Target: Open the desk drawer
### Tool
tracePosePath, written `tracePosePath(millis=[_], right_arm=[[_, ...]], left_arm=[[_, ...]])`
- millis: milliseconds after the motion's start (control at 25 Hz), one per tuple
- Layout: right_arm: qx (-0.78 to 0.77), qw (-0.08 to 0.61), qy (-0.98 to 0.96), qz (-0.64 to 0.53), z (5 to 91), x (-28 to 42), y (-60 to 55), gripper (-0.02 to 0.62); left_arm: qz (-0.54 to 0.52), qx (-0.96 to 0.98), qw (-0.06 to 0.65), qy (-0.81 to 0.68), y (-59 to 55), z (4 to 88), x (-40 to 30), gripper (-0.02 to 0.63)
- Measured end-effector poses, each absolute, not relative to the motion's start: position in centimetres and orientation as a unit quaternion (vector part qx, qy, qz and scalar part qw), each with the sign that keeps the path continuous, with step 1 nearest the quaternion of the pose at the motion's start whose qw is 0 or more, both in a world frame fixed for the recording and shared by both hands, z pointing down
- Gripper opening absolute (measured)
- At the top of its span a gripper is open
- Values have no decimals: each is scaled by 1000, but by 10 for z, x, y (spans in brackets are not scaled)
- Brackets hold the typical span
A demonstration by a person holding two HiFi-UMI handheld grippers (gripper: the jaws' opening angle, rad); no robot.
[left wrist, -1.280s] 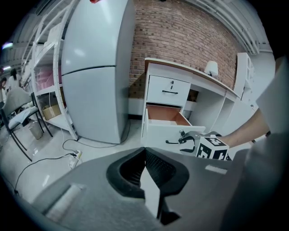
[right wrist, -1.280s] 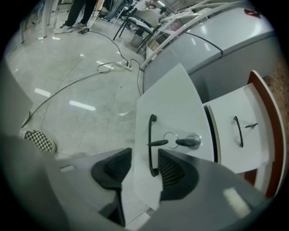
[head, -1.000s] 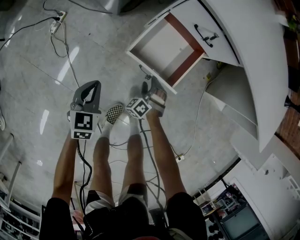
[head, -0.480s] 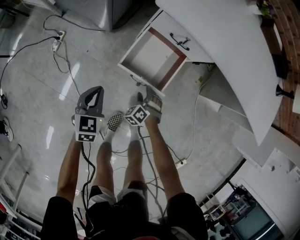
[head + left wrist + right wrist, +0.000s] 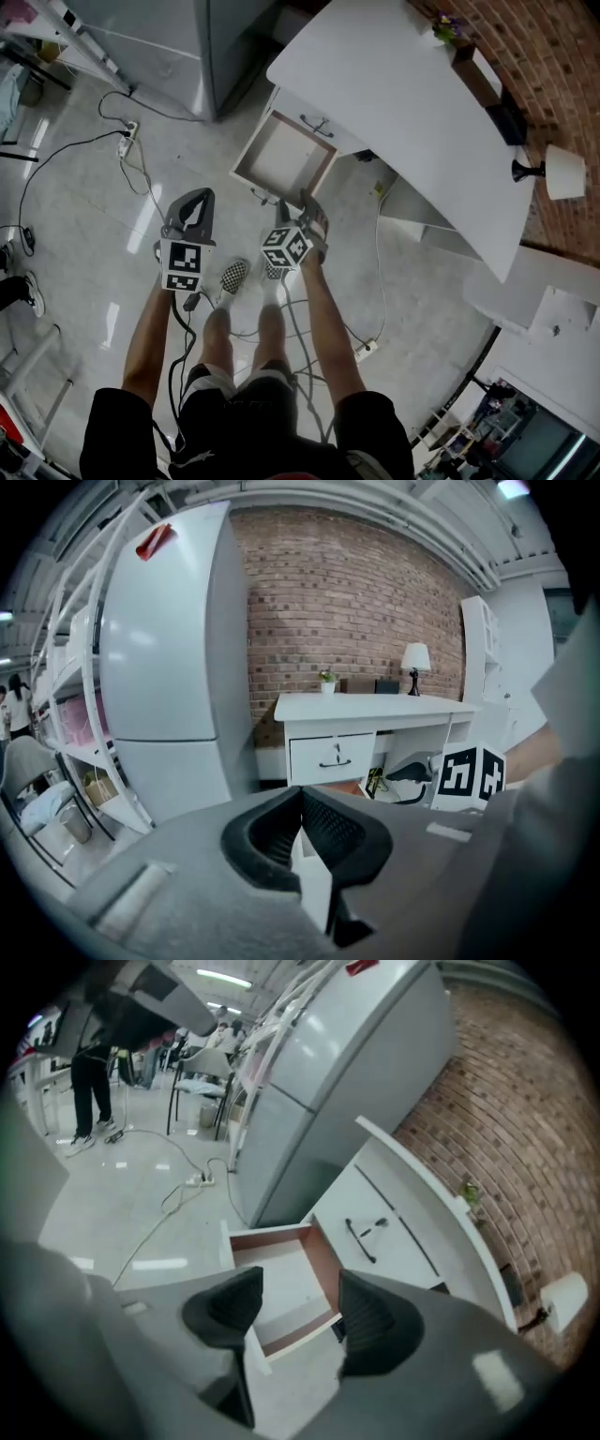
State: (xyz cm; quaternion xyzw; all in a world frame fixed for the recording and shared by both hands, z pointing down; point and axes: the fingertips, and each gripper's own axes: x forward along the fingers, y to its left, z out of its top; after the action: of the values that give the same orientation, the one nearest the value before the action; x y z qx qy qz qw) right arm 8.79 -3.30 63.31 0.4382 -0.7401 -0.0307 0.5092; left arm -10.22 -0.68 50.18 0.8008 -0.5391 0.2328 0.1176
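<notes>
The white desk stands against a brick wall. Its lower drawer is pulled out over the floor, showing a pale bottom and reddish-brown sides. It appears again between the right jaws as the open drawer. The upper drawer is closed, with a dark handle. My right gripper is open and empty, a little short of the drawer's front. My left gripper hangs to the left over bare floor, shut on nothing. From there the desk is seen head-on, with the left gripper pads together.
A tall grey fridge stands left of the desk. Cables and a power strip lie on the glossy floor, another power strip at the right. A lamp and a plant sit on the desk. People and chairs stand far off.
The view has drawn back and up from the desk, so the open drawer looks smaller and farther. Both grippers have come away with it; the right one no longer sits at the drawer front.
</notes>
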Motion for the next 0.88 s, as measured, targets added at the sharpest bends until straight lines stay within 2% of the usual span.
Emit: tracePosePath(millis=[120, 200, 320, 360, 520, 680, 880], right_arm=[[476, 472, -742, -9, 573, 100, -46, 239], [504, 442, -742, 3, 534, 106, -53, 199], [537, 396, -744, 17, 475, 114, -57, 188], [547, 382, -745, 18, 456, 118, -57, 160], [579, 338, -742, 16, 384, 132, -49, 108], [604, 284, -745, 12, 317, 135, -35, 95], [633, 215, -743, -8, 246, 144, -6, 30]], left_arm=[[216, 812, 96, -534, -20, 453, -90, 11], [204, 819, 78, -530, -27, 421, -85, 11], [187, 828, 51, -526, -34, 376, -77, 11], [183, 831, 43, -524, -35, 362, -74, 11], [164, 841, 23, -516, -34, 312, -62, 11], [147, 847, 7, -511, -29, 268, -55, 11], [133, 855, -7, -501, -13, 226, -40, 11]])
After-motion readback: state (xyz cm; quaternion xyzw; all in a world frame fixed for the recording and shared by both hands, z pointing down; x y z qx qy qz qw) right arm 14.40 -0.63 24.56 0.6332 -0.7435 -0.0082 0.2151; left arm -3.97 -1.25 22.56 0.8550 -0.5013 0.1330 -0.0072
